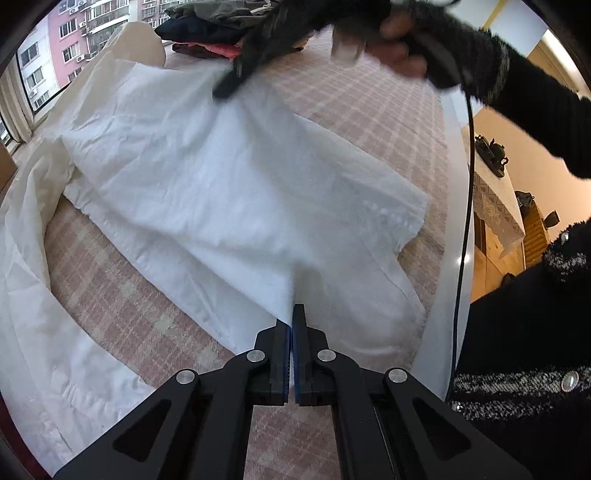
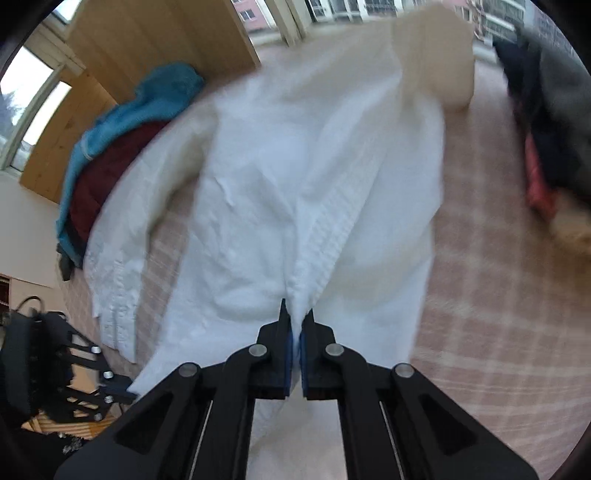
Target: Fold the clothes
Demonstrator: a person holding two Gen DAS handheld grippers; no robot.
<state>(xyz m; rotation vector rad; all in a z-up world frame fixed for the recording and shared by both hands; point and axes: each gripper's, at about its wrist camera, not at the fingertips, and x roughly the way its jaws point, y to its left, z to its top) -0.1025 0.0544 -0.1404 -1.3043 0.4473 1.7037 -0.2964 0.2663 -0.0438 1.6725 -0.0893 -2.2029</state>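
Note:
A white garment (image 1: 207,177) lies spread on the pink plaid bed cover (image 1: 369,110). My left gripper (image 1: 293,314) is shut on a near edge of the garment and holds it lifted. My right gripper (image 2: 297,314) is shut on another edge of the white garment (image 2: 295,184); in the left wrist view it shows blurred at the top (image 1: 236,74), pinching the garment's far corner. The stretch of cloth between the two grippers is raised off the bed. The left gripper also shows in the right wrist view at the lower left (image 2: 122,395).
A pile of dark and red clothes (image 1: 214,33) sits at the far end of the bed. A blue and a dark red garment (image 2: 122,122) lie at the bed's other side by a wooden panel. A black cable (image 1: 463,236) runs along the bed's white edge.

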